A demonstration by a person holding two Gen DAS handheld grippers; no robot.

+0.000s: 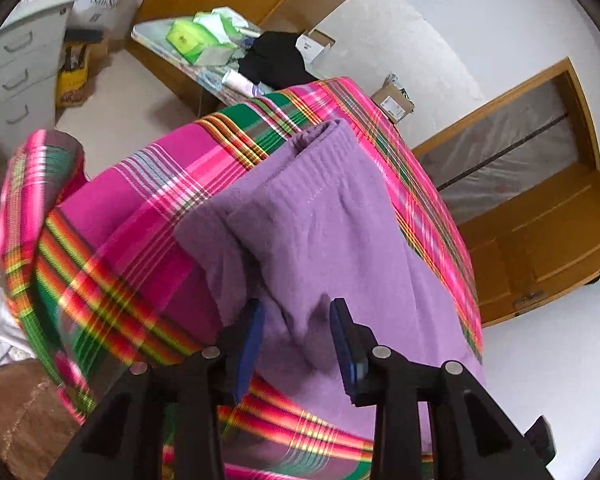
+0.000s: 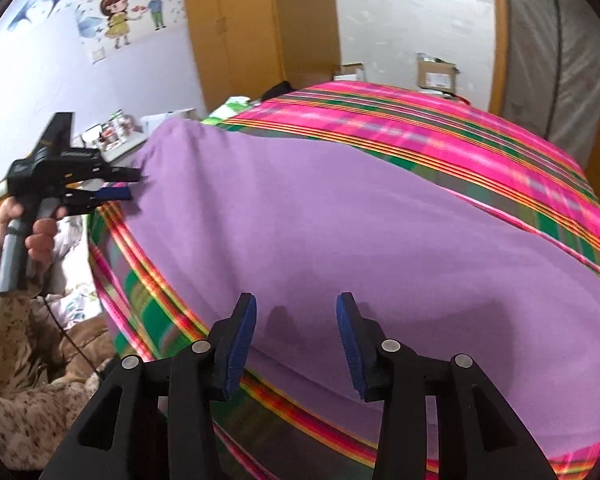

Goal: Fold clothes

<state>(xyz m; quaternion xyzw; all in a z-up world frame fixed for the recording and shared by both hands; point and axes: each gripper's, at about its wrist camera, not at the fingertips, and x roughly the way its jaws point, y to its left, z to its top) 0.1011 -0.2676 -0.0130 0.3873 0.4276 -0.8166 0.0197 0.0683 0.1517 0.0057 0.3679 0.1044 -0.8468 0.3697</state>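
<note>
Both claws are matte black plastic with dark blue ribbed pads (image 2: 242, 332) and round silver pins. The left claw (image 2: 130, 184) has a grey grip and trailing black cable (image 2: 66, 328); beige floral fleece sleeve (image 2: 4, 280).

Bedspread: my plaid cover (image 1: 148, 184), pink and green
Side table (image 1: 156, 46): green box (image 1: 186, 38), black cloth (image 1: 276, 58)
Wall: cartoon sticker (image 2: 134, 4)
Floor: cardboard box (image 1: 394, 100), grey drawers (image 1: 20, 76)

One purple garment (image 2: 340, 220) ahead of the fingers, one plaid blanket (image 2: 440, 128) beneath it, two cardboard boxes (image 2: 436, 74) beyond, two grippers (image 2: 296, 320).
</note>
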